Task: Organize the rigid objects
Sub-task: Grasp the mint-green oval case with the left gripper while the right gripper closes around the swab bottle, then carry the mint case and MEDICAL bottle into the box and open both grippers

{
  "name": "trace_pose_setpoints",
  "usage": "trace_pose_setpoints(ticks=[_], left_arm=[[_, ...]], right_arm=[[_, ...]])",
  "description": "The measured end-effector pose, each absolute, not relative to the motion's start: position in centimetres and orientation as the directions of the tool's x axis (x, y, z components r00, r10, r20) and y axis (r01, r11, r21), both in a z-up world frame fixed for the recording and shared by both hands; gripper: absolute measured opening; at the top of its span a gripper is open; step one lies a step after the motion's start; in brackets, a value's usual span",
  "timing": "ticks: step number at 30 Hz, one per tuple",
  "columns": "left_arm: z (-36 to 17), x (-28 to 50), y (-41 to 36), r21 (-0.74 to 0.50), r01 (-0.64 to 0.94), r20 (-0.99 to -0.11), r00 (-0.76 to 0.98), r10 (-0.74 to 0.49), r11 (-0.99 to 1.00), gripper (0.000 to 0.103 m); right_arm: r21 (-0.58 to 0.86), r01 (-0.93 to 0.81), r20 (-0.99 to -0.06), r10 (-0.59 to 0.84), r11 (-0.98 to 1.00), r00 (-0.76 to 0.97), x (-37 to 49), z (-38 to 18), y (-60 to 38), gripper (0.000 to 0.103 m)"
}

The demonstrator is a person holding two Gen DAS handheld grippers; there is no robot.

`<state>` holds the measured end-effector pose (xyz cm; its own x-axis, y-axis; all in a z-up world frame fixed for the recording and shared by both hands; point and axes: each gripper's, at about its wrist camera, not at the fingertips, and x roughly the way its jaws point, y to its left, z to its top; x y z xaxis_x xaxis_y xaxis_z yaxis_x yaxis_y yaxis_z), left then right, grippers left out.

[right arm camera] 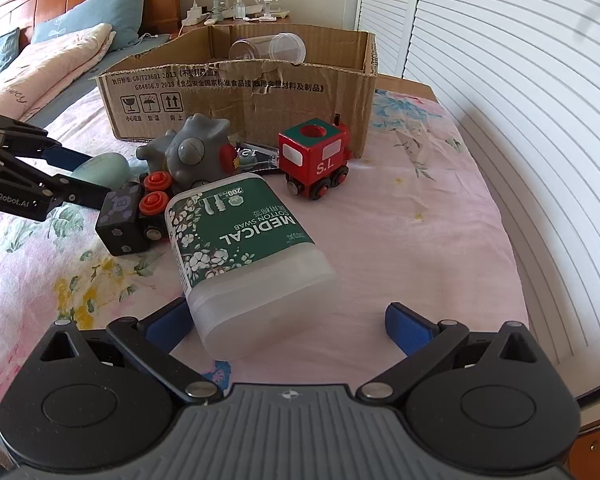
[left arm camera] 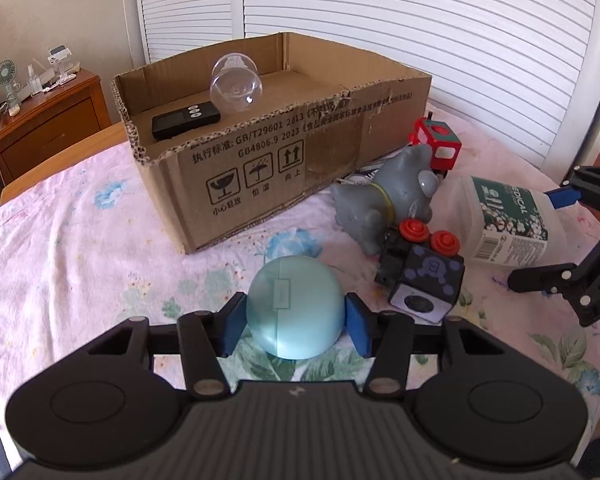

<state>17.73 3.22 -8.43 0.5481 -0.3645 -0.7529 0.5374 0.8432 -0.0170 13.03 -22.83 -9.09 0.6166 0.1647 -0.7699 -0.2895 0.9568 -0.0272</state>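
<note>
My left gripper [left arm camera: 296, 326] is shut on a pale blue egg-shaped case [left arm camera: 296, 308] resting on the bedsheet; it also shows in the right wrist view [right arm camera: 104, 170]. My right gripper [right arm camera: 288, 326] is open around the near end of a lying cotton swab box [right arm camera: 244, 252], with only its left pad close to the box. A grey rubber toy [left arm camera: 388, 200], a black toy train car [left arm camera: 420, 276] and a red toy train car [right arm camera: 316, 160] lie between the box and the cardboard box [left arm camera: 260, 176].
The cardboard box holds a clear plastic jar [left arm camera: 236, 84] and a black remote-like device [left arm camera: 186, 120]. A wooden nightstand [left arm camera: 44, 120] stands at the far left. Pillows [right arm camera: 96, 12] and a headboard lie behind. White louvred doors [right arm camera: 520, 80] line the right.
</note>
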Motion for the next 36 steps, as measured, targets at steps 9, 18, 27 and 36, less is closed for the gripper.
trace_pose_setpoints(ticks=[9,18,27,36], left_arm=[[-8.4,17.1,3.5,-0.01,0.529,-0.753,0.554,-0.354,0.848,0.054],[-8.3,17.5,3.2,-0.007,0.531,-0.766,0.542,-0.346,0.847,0.054],[-8.2,17.8,3.1,-0.016,0.525,-0.772,0.534,-0.344,0.851,0.052],[-8.0,17.7,3.2,-0.024,0.52,-0.782,0.522,-0.341,0.854,0.052]], right_arm=[[-0.027,-0.421,-0.815,0.224,0.907,0.534,14.9,-8.7,-22.4,0.103],[-0.054,-0.54,-0.846,0.248,0.84,0.471,17.0,-7.9,-20.8,0.093],[-0.101,-0.61,-0.851,0.249,0.786,0.462,17.5,-7.3,-19.1,0.082],[-0.087,-0.606,-0.855,0.253,0.791,0.453,17.3,-6.5,-18.9,0.069]])
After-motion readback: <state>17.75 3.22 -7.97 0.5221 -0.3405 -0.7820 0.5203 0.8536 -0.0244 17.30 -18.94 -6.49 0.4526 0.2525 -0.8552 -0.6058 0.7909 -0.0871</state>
